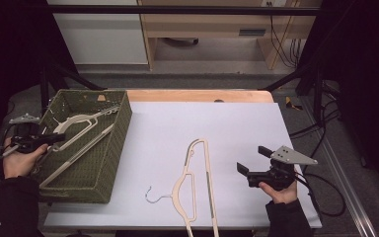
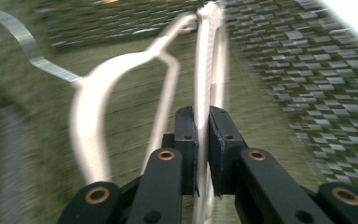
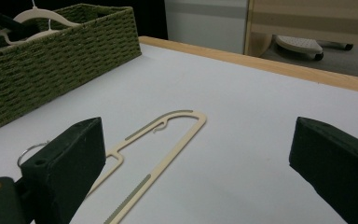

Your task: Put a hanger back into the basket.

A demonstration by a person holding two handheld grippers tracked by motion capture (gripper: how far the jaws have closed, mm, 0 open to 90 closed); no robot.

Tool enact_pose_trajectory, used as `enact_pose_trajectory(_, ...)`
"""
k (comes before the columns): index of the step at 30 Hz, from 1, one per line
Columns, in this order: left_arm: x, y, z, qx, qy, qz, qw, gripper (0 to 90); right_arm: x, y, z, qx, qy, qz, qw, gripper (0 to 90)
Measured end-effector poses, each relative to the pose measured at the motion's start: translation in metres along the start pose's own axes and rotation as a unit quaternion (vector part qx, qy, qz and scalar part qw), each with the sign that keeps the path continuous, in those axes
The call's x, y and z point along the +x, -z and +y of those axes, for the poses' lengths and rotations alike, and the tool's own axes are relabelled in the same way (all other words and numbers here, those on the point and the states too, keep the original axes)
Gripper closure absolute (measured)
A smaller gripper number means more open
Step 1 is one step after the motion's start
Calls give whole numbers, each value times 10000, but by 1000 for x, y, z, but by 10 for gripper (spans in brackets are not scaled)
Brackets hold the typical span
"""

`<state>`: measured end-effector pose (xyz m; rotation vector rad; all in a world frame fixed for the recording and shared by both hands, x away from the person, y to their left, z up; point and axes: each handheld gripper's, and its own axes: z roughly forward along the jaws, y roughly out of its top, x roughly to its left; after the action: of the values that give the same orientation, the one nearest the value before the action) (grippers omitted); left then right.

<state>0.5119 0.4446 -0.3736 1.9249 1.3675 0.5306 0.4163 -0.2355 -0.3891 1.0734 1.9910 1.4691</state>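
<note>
- The left gripper [image 2: 203,140] has its fingers nearly shut on the bar of a cream hanger [image 2: 121,74] inside the green basket [image 1: 114,148].
- The hanger looks light, stiff and slick; the thin bar suits pinching.
- The right gripper [image 3: 196,158] gapes empty; a second hanger [image 3: 158,140] lies between its fingers on the worktop [image 3: 242,93].

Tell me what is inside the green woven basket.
Inside the green woven basket, cream plastic hangers lie at a slant; the left claw grips one. The basket floor beneath them is partly covered.
</note>
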Motion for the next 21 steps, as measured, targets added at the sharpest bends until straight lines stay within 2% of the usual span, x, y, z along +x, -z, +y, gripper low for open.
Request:
enact_pose_trajectory(3,7,-2,-3,236,141,421,9987,790,1,-1,0,13,-26,-13,10000,39)
enact_pose_trajectory(5,11,-3,-6,301,326,492,9978,770,0,-1,0,27,14,4,10000,39)
enact_pose_trajectory(7,16,-4,-11,464,420,629,9961,760,1,-2,0,19,-8,-8,10000,39)
enact_pose_trajectory(13,22,-3,-18,663,622,684,9935,748,1,-2,0,21,-10,-12,10000,39)
enact_pose_trajectory(16,19,1,-17,626,568,778,9934,735,1,-2,-1,21,0,-8,10000,39)
enact_pose_trajectory(21,5,17,-12,179,382,614,9972,677,1,0,0,7,-11,6,10000,39)
